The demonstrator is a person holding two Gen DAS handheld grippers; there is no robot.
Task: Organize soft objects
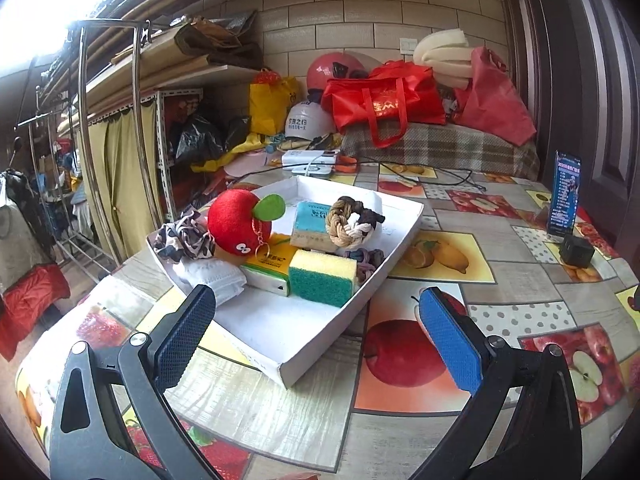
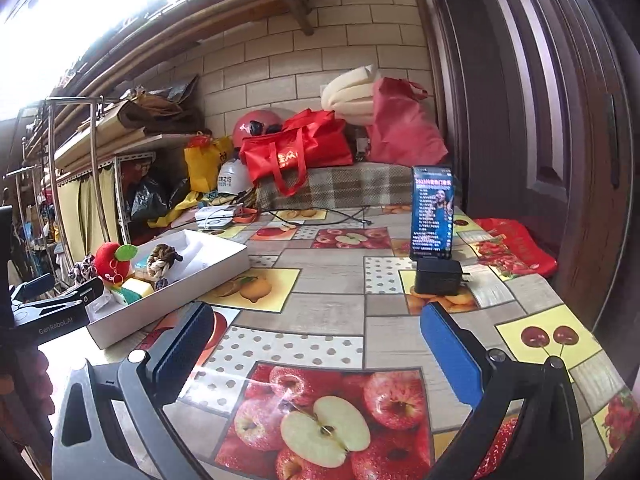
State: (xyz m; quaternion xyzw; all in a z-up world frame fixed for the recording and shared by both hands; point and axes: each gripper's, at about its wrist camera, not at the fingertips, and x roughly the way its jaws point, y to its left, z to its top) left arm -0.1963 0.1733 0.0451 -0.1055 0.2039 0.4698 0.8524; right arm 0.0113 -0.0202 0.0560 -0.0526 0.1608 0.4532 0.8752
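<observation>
Nearest me, my left gripper hangs with its jaws spread wide and nothing between them, poised over the near corner of the white tray; my right gripper is just as wide and just as empty, over bare fruit-print bench to the tray's right. Going farther in, the tray holds the soft things: a white folded cloth and a yellow-green sponge at the near side, then a patterned scrunchie, a red plush apple, and a braided rope ring behind them. I see no soft item loose on the bench (the phone and black charger far right hardly count), so I judge the gathering done or nearly so.
</observation>
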